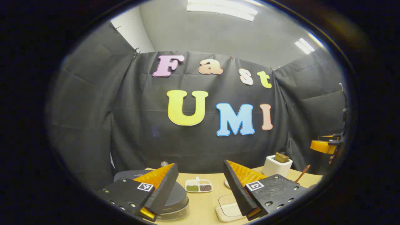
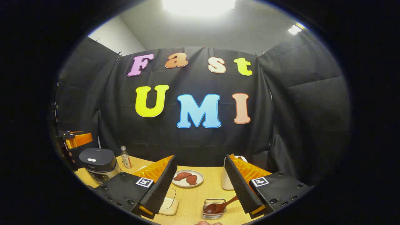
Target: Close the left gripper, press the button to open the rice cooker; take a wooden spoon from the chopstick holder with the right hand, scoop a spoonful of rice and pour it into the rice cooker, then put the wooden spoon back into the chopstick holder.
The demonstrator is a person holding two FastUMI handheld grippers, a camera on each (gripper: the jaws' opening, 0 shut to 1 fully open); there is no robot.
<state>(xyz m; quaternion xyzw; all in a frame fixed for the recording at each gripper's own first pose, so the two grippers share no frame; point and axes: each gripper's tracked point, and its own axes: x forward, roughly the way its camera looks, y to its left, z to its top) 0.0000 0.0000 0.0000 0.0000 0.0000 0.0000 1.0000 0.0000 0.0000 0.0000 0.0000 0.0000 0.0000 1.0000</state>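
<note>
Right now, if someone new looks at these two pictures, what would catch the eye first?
Probably the dark rice cooker at the table's left, lid down, with a small bottle beside it. Next, the plate of reddish food at mid-table, and the wooden spoon resting in a small clear dish between the open right claw fingers.

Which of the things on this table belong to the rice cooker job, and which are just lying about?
For the job: dark round rice cooker, white chopstick holder, brown wooden spoon.
Lying about: white plate of reddish pieces, small glass bottle, white divided dish of grains.
</note>
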